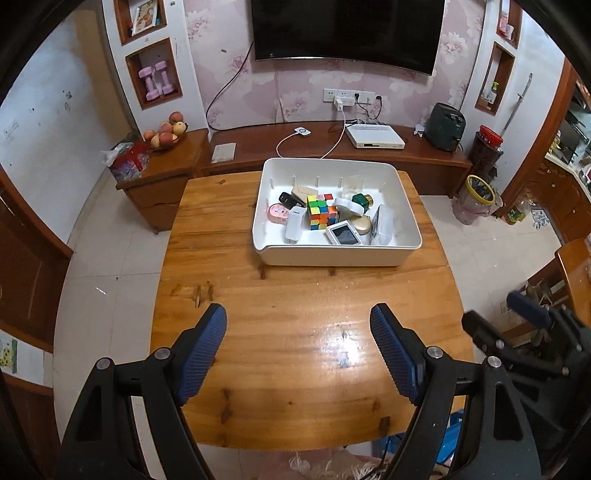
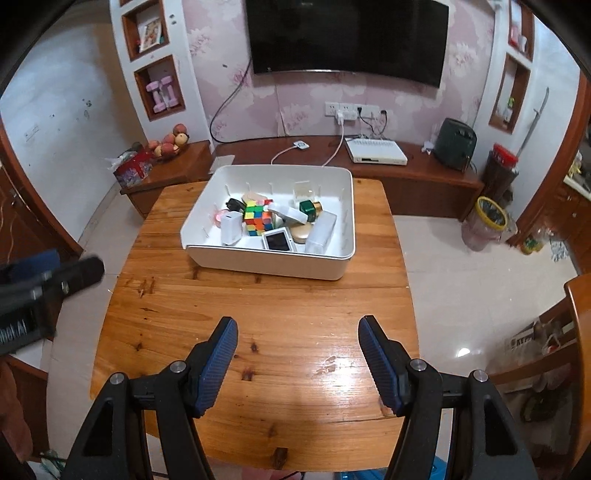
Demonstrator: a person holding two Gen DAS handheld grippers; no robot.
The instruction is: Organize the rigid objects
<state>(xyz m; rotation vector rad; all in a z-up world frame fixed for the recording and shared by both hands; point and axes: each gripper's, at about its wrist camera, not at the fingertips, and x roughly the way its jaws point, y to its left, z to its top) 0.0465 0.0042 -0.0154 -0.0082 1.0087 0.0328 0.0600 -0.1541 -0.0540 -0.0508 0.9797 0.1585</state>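
Both claws, left claw and right claw, hang wide apart and empty over the bare desk. Every rigid item, cube included, lies jumbled inside the white bin: gathered already, or awaiting sorting.

a dark tv hangs on pink flowered wallpaper above a long wooden cabinet. on the cabinet lie a white box and a dark green appliance. a fruit bowl sits on a side cabinet to the left. pink dumbbells stand in a wall niche. a red-lidded jar stands on the tiled floor, right.
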